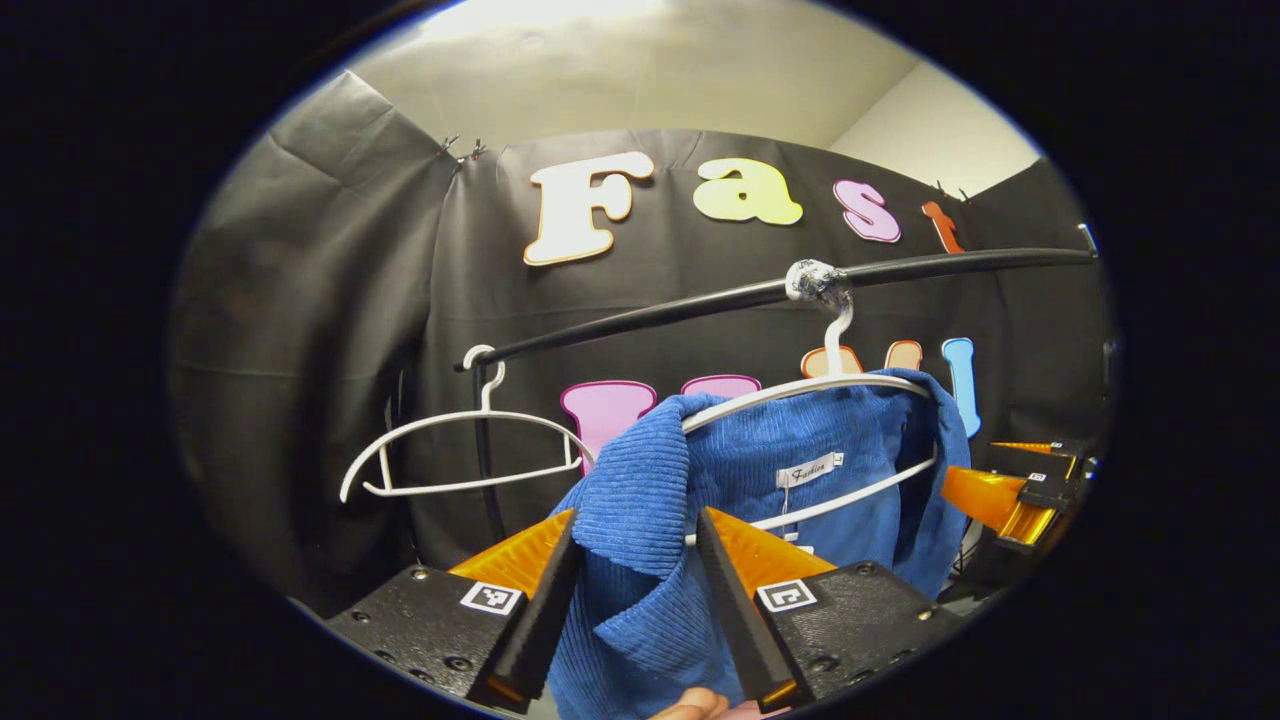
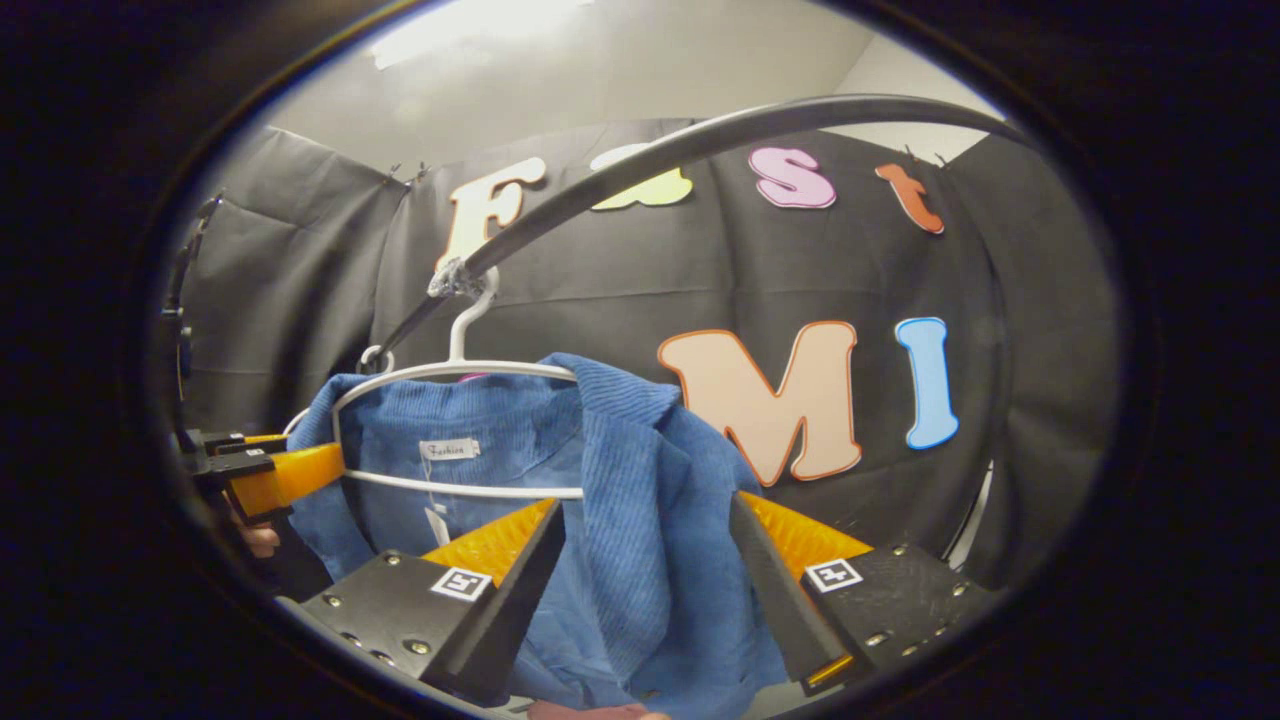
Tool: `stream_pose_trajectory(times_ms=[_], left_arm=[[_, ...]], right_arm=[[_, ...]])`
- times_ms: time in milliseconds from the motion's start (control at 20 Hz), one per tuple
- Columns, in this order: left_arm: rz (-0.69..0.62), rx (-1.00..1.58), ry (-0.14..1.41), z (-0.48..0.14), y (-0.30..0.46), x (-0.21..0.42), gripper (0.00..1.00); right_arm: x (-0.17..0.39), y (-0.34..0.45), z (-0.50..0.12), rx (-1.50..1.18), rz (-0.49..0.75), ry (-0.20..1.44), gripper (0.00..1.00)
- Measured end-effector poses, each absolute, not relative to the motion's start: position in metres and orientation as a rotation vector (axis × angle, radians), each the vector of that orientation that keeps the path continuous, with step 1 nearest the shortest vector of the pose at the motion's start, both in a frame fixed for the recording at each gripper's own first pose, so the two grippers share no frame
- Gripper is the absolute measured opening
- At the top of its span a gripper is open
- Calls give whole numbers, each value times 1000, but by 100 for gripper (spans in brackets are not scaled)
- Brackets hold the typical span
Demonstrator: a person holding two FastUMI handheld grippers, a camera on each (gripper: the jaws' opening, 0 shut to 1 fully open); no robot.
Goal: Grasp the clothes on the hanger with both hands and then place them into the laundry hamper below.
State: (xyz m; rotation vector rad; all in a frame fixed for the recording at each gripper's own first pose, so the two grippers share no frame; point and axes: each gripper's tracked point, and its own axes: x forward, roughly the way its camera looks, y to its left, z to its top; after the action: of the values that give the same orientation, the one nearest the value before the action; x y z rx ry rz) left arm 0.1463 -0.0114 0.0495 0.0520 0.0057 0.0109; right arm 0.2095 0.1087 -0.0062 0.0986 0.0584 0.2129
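Blue ribbed garment (image 1: pixel 800 440) hanging on white hanger (image 1: pixel 830 385) – draping over both shoulders, collar w/ label showing, hanger hooking on black rail (image 1: pixel 640 320).

Black cloth wall (image 1: pixel 330 300) under a pale ceiling (image 1: pixel 620 80), with a dark rail (image 1: pixel 650 315) across it.

A black rail (image 1: pixel 650 318) ran across in front of the cloth wall and carried everything there. Two white hangers hooked over it. One hanger (image 1: pixel 460 450) hung bare near the rail's end, beside a dark upright post (image 1: pixel 487 450). The other hanger (image 1: pixel 835 385) hooked on farther along, where pale tape (image 1: pixel 815 280) wrapped the rail, and a blue ribbed garment (image 1: pixel 800 470) was draped over its shoulders, a small white label at the collar.
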Motion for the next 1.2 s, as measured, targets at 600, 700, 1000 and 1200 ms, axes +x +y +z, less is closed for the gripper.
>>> stream_pose_trajectory(times_ms=[600,700,1000,1200], left_arm=[[-28,35,76,9,-23,153,33],[-13,58,95,-3,-21,155,16],[-17,24,48,21,-12,142,5],[-48,27,7,56,-7,124,3]], right_arm=[[242,117,-49,154,189,173,29],[242,121,-45,215,222,174,10],[234,94,-24,192,246,78,10],[225,84,1,88,242,21,10]])
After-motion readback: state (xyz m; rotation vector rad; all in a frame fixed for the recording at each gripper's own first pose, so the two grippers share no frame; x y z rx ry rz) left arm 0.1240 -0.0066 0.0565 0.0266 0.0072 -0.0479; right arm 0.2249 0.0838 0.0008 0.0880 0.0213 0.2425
